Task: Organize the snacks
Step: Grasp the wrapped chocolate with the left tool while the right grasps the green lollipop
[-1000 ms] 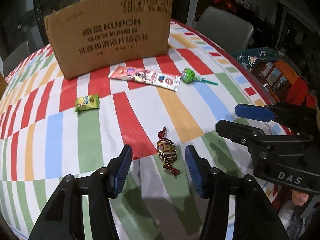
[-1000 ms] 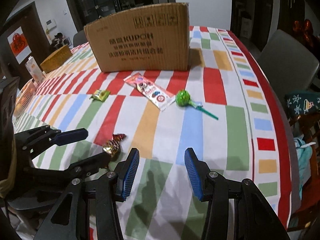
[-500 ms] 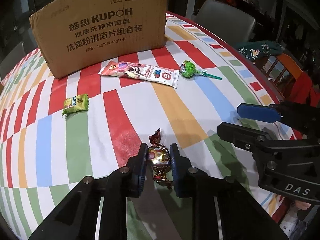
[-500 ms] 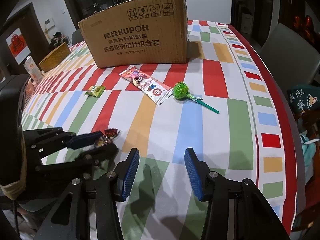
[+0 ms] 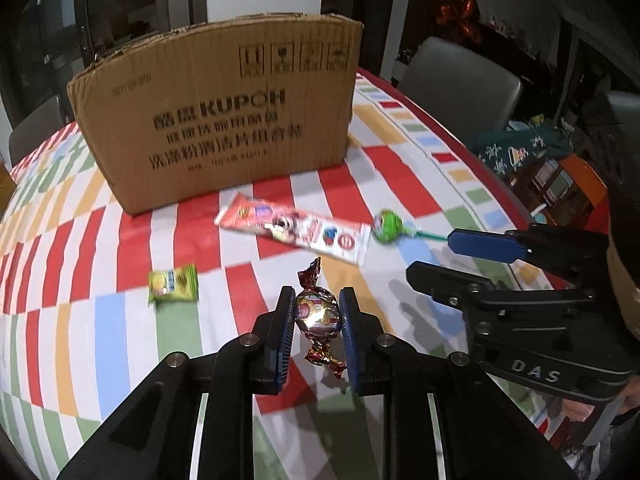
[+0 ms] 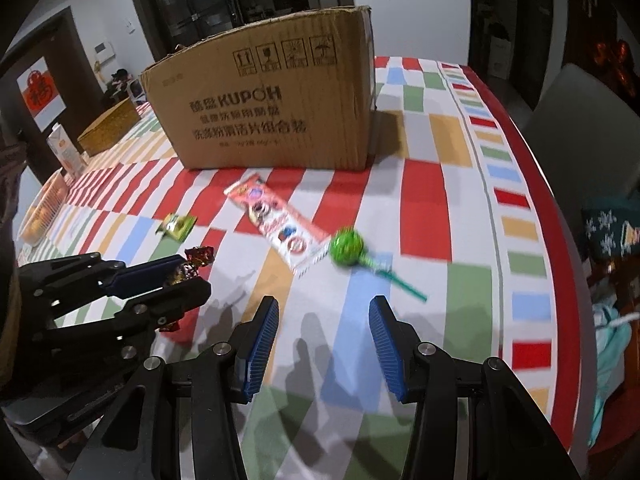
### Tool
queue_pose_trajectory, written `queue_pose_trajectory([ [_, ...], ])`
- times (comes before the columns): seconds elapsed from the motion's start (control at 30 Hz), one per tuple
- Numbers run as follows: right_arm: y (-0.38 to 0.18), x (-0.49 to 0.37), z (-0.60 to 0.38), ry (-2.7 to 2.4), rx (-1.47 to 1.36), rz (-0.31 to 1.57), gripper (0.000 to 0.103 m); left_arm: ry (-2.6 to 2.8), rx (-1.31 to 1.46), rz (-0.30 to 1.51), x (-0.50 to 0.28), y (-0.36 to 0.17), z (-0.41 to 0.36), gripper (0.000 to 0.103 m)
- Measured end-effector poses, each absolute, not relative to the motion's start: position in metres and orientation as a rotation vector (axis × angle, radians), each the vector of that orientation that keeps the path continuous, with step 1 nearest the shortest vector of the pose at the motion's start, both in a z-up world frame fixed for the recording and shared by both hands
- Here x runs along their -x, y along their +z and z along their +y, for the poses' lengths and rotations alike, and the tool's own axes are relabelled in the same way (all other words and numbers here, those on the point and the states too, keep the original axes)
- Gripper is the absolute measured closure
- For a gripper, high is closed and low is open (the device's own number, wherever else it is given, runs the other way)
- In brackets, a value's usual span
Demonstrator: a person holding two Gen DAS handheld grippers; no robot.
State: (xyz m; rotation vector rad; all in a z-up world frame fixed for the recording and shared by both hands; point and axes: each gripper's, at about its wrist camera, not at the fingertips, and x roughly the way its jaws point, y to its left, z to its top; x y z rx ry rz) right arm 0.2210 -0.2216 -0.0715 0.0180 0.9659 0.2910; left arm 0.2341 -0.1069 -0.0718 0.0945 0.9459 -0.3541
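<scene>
My left gripper [image 5: 316, 312] is shut on a foil-wrapped candy [image 5: 318, 314] and holds it above the striped tablecloth; it also shows in the right wrist view [image 6: 192, 270]. My right gripper [image 6: 322, 316] is open and empty above the cloth, and shows in the left wrist view [image 5: 452, 256]. A green lollipop [image 6: 347, 248], a long pink snack packet [image 6: 276, 222] and a small green candy packet [image 6: 178, 226] lie on the table before a cardboard box [image 6: 272, 108].
The table edge [image 6: 560, 216] runs along the right, with a grey chair [image 6: 592, 116] beyond it. A woven basket [image 6: 108, 128] and a carton [image 6: 66, 154] stand at the far left.
My left gripper closed on the foil candy and lifted it off the cloth toward the box. My right gripper stayed open and moved slightly forward.
</scene>
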Motion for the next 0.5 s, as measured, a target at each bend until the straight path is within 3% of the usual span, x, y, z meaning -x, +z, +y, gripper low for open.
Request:
queue_pose_trajectory([
  [0.5,-0.086,-0.273,-0.212,0.316,0.096,0.989,0.055,-0.324,-0.068,0.963,-0.26,-0.075,-0.109,0.08],
])
